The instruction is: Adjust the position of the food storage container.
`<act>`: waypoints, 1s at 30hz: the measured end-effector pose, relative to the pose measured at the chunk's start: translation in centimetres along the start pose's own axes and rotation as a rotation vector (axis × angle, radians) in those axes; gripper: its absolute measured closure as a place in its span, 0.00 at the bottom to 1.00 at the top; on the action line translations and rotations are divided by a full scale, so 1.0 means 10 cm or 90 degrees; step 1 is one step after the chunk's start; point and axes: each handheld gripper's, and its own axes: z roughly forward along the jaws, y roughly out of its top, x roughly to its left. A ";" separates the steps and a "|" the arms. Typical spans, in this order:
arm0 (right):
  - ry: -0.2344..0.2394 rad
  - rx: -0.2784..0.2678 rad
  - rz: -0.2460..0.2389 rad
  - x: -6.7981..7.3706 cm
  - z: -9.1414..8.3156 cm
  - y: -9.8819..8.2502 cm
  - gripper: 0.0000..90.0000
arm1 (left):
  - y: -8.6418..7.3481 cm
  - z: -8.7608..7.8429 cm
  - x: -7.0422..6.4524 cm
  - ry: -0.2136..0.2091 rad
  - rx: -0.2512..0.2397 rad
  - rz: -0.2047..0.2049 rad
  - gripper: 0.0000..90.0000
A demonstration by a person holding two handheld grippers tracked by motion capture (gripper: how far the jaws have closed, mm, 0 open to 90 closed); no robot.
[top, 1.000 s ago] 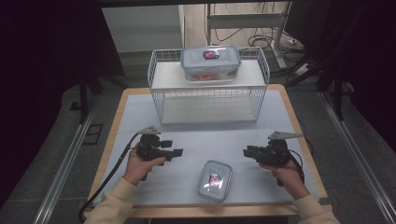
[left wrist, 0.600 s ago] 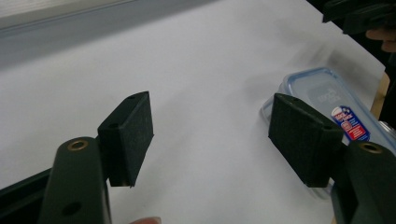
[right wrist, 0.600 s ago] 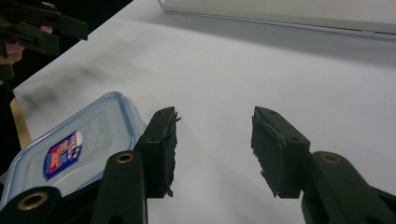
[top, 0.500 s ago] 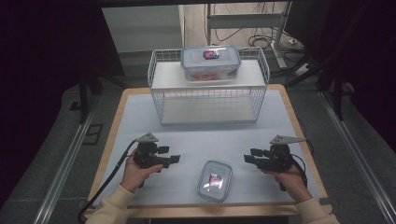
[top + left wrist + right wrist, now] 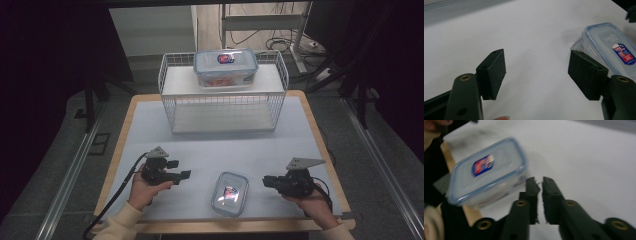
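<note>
Near the table's (image 5: 150, 125) front edge, a small lidded container (image 5: 229, 193) lies between the spread left gripper (image 5: 186, 174) and the just-closed, empty right gripper (image 5: 265, 181), whose pressed-together jaws risk shoving it off.

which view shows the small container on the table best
The high view: the small container lies whole on the table between the two grippers. The left gripper view crops it at the right edge behind a jaw pad. The right gripper view shows it large but blurred.
</note>
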 end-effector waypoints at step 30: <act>0.129 0.124 -0.156 0.84 0.57 -0.22 0.99 | -0.12 -0.02 0.12 0.006 0.001 -0.033 0.33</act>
